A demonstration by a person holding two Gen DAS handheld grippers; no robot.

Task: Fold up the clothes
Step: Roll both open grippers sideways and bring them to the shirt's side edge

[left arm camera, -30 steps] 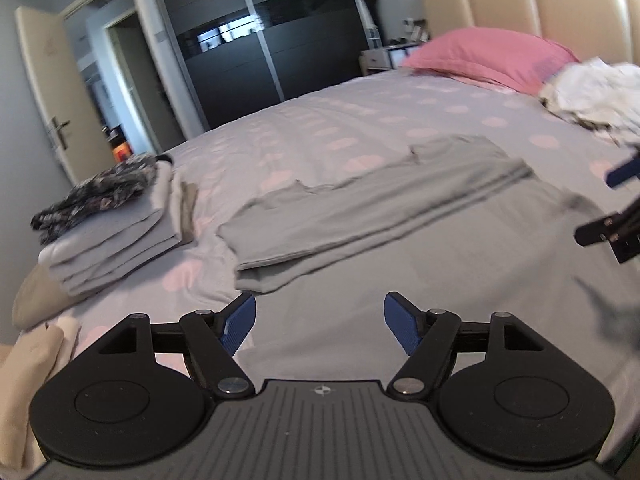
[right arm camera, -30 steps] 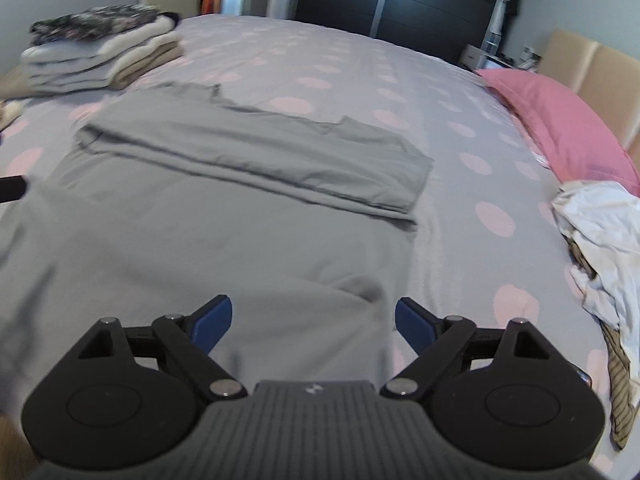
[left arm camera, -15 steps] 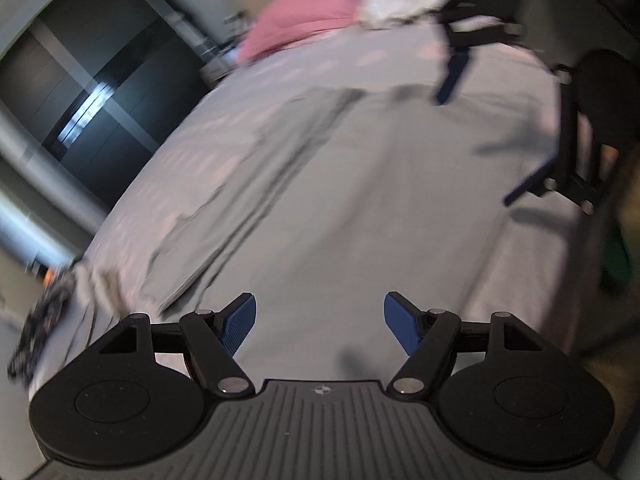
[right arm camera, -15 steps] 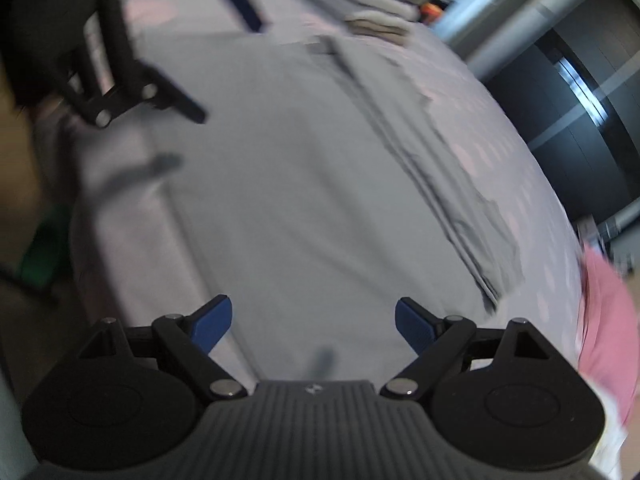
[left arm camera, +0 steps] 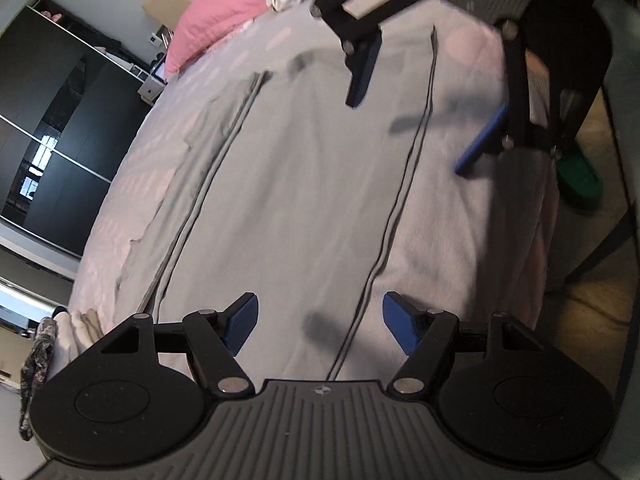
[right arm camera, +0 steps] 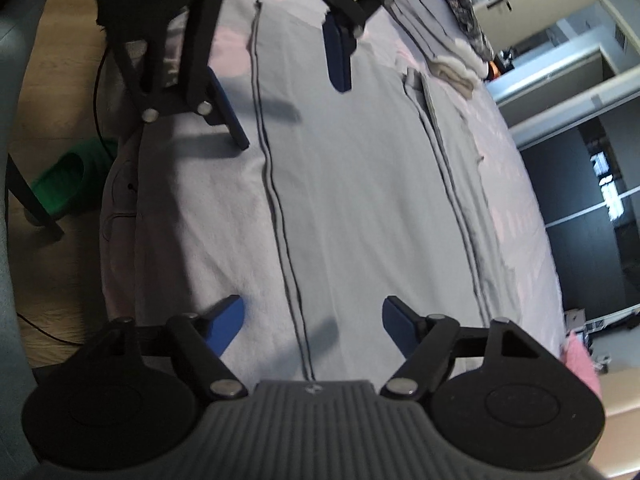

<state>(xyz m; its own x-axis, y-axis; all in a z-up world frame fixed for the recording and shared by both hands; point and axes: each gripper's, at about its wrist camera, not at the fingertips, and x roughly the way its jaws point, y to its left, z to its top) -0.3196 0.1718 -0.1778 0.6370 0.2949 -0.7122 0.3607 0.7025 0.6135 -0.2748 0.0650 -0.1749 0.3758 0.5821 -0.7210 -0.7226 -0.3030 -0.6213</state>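
While left claw (left arm camera: 320, 320) gapes, right claw (right arm camera: 312, 320) is closing, ungripped | pink pillow (left arm camera: 216, 20) left-view only

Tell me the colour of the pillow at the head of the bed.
Pink. The pillow shows best in the left wrist view.

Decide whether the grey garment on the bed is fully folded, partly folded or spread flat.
Partly folded. The grey garment has its far edge doubled over in a layered strip, while its near hem lies flat on the bed.

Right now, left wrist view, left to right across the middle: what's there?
Dark wardrobe → folded-over edge of the grey garment → dark hem line → right gripper → green object on the floor.
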